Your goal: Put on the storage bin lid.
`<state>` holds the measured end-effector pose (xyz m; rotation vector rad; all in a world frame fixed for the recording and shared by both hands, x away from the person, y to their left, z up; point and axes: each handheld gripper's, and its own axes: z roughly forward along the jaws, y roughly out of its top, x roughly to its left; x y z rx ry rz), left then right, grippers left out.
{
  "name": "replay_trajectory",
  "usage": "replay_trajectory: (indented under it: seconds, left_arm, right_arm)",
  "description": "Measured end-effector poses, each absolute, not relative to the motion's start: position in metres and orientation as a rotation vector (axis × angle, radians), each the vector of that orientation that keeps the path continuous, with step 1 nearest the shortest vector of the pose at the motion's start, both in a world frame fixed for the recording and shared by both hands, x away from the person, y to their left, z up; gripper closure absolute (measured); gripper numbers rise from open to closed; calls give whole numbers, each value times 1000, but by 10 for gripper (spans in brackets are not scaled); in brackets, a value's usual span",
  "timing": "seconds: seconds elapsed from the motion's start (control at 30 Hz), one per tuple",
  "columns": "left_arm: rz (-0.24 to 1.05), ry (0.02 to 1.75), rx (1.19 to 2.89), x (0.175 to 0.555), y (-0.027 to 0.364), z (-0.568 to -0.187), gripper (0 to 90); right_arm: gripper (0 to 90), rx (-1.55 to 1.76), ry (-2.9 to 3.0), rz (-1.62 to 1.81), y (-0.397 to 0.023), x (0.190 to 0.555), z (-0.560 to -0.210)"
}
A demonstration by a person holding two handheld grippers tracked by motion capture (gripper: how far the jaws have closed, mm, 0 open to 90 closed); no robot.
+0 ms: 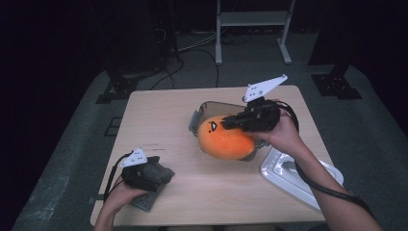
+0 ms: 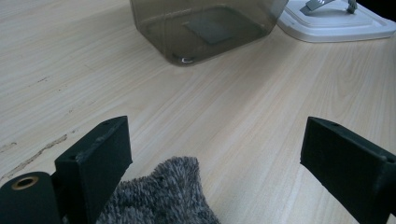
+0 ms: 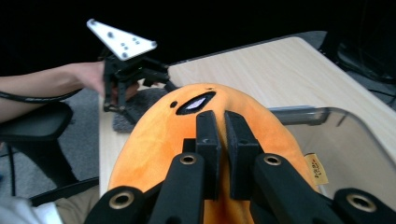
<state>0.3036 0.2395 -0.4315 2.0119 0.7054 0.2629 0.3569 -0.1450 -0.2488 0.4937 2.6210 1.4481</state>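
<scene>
An orange plush toy [image 1: 226,139] with a small black-and-white face hangs over the front of a clear smoky container [image 1: 207,108]. My right gripper [image 1: 228,122] is shut on the toy's top, and its jaws pinch the orange fabric [image 3: 159,130] in the right gripper view, where the gripper [image 3: 223,121] sits above the container wall [image 3: 336,140]. My left gripper [image 1: 163,174] rests near the table's front left with its jaws wide apart [image 2: 217,140]. A grey fuzzy cloth [image 2: 163,196] lies between them by one jaw, not pressed.
A white lid [image 1: 293,175] with a handle lies at the table's front right, also seen as the lid [image 2: 336,18] beside the container [image 2: 205,28]. A metal rack and cables stand on the floor beyond the table's far edge.
</scene>
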Motion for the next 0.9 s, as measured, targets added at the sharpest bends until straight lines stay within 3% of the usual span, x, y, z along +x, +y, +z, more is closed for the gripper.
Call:
replay_trajectory:
  seconds: [0.5,0.9]
  left_arm:
    - [254,701,2012,304,238,-432,80]
    - [252,697,2008,304,238,-433,80]
  right_arm:
    - [845,591,2573,1386,-146,394,-237]
    - [845,664,2581,1335,-147,427,-255]
